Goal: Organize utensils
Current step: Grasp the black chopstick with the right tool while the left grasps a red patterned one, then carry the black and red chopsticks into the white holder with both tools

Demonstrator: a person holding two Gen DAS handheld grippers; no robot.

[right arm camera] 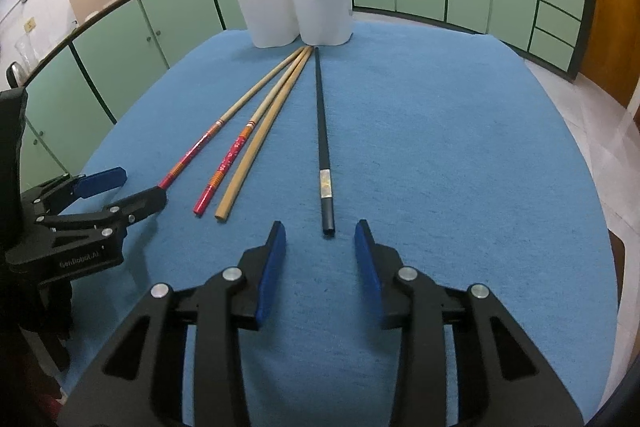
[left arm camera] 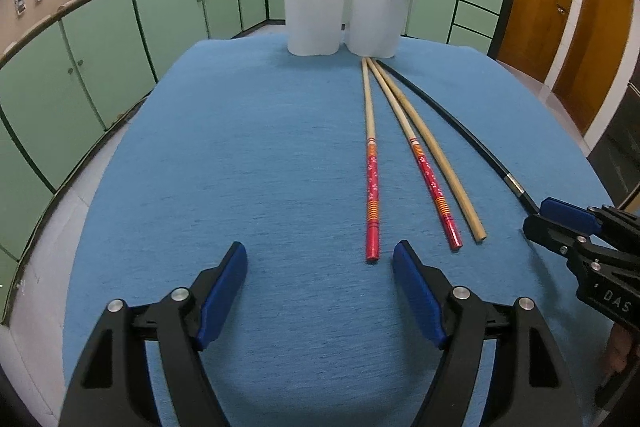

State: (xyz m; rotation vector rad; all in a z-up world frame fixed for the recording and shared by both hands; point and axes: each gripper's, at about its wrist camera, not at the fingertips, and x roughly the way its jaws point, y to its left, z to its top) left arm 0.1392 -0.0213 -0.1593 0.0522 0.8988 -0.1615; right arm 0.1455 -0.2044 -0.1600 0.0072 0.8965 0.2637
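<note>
Both the left gripper [left arm camera: 320, 255] and right gripper [right arm camera: 320, 233] are hovering with jaws spread at lower frame; four chopsticks [left arm camera: 372, 163] are lying mid-frame below the white holder [left arm camera: 344, 7].

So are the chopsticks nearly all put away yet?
Not yet. Some already stand in the white holder. Nothing is in hand: the left gripper and right gripper both have open, empty jaws. Still lying on the blue cloth: two red-patterned chopsticks, a plain wooden one and a black one.
</note>
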